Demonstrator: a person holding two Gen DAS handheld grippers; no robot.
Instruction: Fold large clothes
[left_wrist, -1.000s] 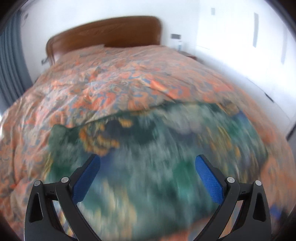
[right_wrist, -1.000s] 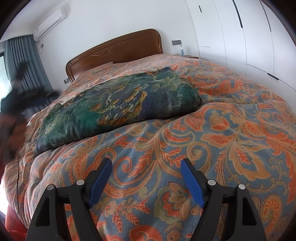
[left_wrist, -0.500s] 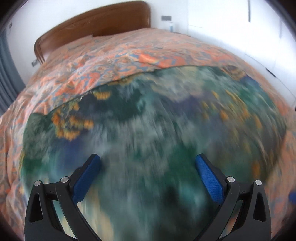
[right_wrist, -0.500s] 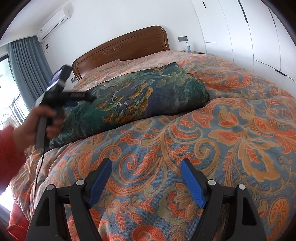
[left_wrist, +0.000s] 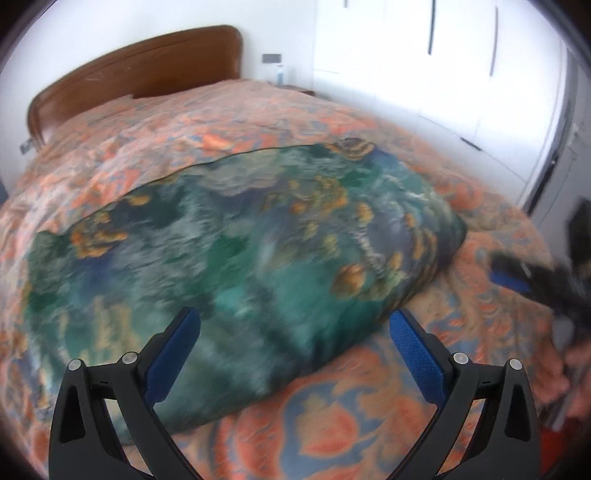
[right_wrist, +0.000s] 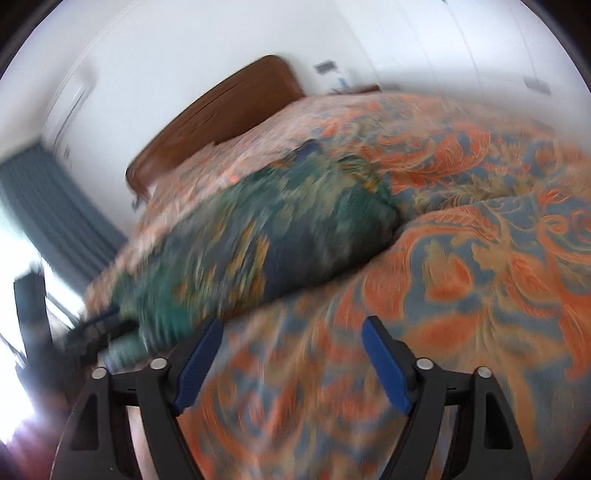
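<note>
— What takes up most of the room from where you stand?

— The bed with the orange-and-blue paisley quilt (left_wrist: 332, 424). It runs from the curved brown wooden headboard (left_wrist: 147, 70) down to the near edge, with white wardrobe doors (left_wrist: 443, 74) along its right side and a grey-blue curtain (right_wrist: 48, 206) by the bright window on its left.

— And the thing to be folded?

— A large green-and-blue cloth with yellow-orange blotches (left_wrist: 229, 251) lies on the quilt, across the middle of the bed. Its far edge is a clean dark line against the quilt; its near edge bulges up, puffy, and ends short of the bed's foot. Bare quilt lies open all round it, widest toward the foot and the wardrobe side.

— Where are the grippers?

— The left gripper (left_wrist: 295, 354) hovers over the cloth's near edge, blue pads spread wide, nothing between them; one pad is over the cloth, the other over the quilt just beside it. In the right wrist view it shows as a dark blur (right_wrist: 99, 328) at the cloth's left end.

— The other one?

— The right gripper (right_wrist: 291, 362) is tilted, jaws apart and empty, over bare quilt near the cloth's long edge. Both views are smeared, so I cannot tell whether anything touches the fabric.
</note>
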